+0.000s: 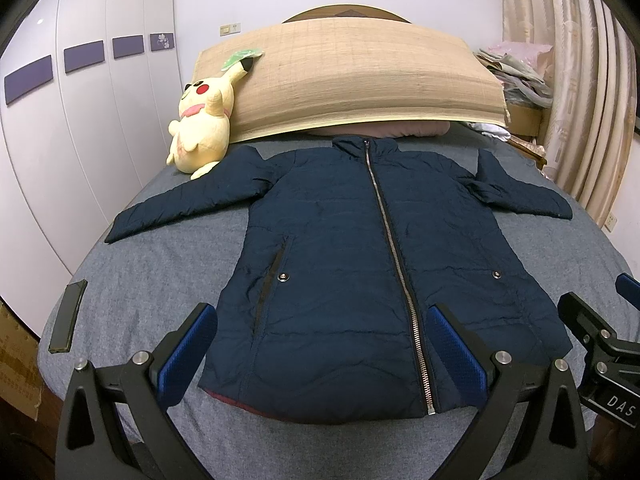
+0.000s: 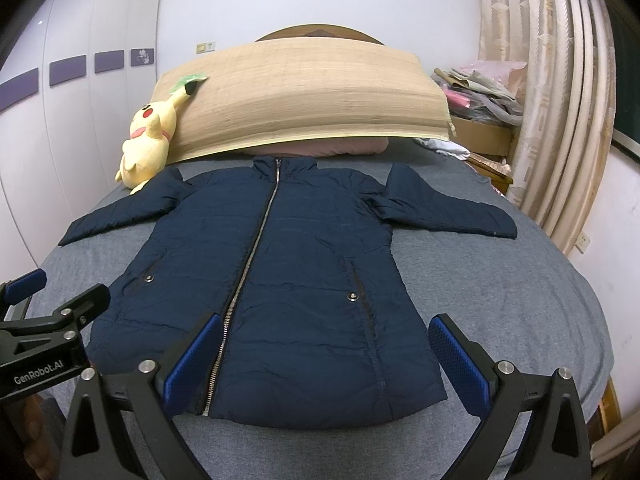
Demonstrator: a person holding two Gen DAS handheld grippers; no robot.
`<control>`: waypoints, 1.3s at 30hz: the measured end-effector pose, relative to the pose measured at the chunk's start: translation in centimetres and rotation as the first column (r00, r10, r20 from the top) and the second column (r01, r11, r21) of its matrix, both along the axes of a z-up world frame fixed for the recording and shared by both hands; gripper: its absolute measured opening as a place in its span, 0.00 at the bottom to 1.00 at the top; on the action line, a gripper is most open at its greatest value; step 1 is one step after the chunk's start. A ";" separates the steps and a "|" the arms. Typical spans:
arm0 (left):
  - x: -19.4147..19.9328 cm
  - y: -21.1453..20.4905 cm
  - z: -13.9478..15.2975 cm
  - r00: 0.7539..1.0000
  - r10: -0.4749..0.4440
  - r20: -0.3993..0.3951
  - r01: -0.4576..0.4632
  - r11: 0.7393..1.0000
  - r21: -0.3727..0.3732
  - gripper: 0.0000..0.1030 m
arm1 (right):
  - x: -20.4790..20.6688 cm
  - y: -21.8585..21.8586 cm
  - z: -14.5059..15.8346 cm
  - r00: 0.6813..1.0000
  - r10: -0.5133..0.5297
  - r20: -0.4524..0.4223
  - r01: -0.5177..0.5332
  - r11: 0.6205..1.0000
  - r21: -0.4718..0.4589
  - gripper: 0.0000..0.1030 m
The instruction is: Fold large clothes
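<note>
While the navy jacket [image 1: 344, 248] lies flat, zipped, sleeves spread on the grey bed [image 1: 160, 264], both grippers hover over its hem: left gripper [image 1: 326, 354] spread wide, right gripper [image 2: 326, 364] same, nothing pinched. Yellow plush [image 1: 202, 124] by straw mat [image 1: 352, 80]. Cardboard box [image 2: 482, 130] w/ clothes heap, far right.

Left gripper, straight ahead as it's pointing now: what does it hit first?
Most likely the navy quilted zip-up jacket lying flat on the grey bed. The open left gripper frames its hem area left of the zipper; depth is unclear, so it might skim above.
</note>
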State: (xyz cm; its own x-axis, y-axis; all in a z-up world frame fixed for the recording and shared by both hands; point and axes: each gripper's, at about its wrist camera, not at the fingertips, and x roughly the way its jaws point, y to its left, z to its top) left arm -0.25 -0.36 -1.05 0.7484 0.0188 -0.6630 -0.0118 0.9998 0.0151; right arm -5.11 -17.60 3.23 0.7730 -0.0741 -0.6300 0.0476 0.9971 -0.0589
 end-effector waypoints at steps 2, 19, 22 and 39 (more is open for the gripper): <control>0.2 0.0 0.0 1.000 0.002 -0.006 -0.002 1.000 -0.001 1.00 | 0.1 0.0 -0.1 1.000 -0.002 -0.004 0.002 1.000 0.002 1.00; 2.6 1.3 -3.1 0.996 0.037 -0.079 -0.037 0.999 0.005 1.00 | 2.1 -4.3 -2.7 0.996 -0.052 -0.072 0.057 0.996 0.072 1.00; 3.5 2.7 -4.2 0.993 0.075 -0.095 -0.074 0.997 0.016 1.00 | 2.7 -7.1 -3.9 0.991 -0.082 -0.105 0.094 0.989 0.112 1.00; 10.2 7.5 -9.4 0.958 0.224 -0.180 -0.209 0.973 0.094 1.00 | 11.8 -30.6 -9.0 0.941 -0.243 -0.237 0.339 0.709 0.619 1.00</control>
State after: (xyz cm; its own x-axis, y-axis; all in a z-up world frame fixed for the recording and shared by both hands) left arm 9.94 7.11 -10.49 0.5829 0.2207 -0.7820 -0.2178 0.9696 0.1114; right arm 6.70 -48.21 -5.76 0.6913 0.1766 -0.7007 0.3819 0.7339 0.5618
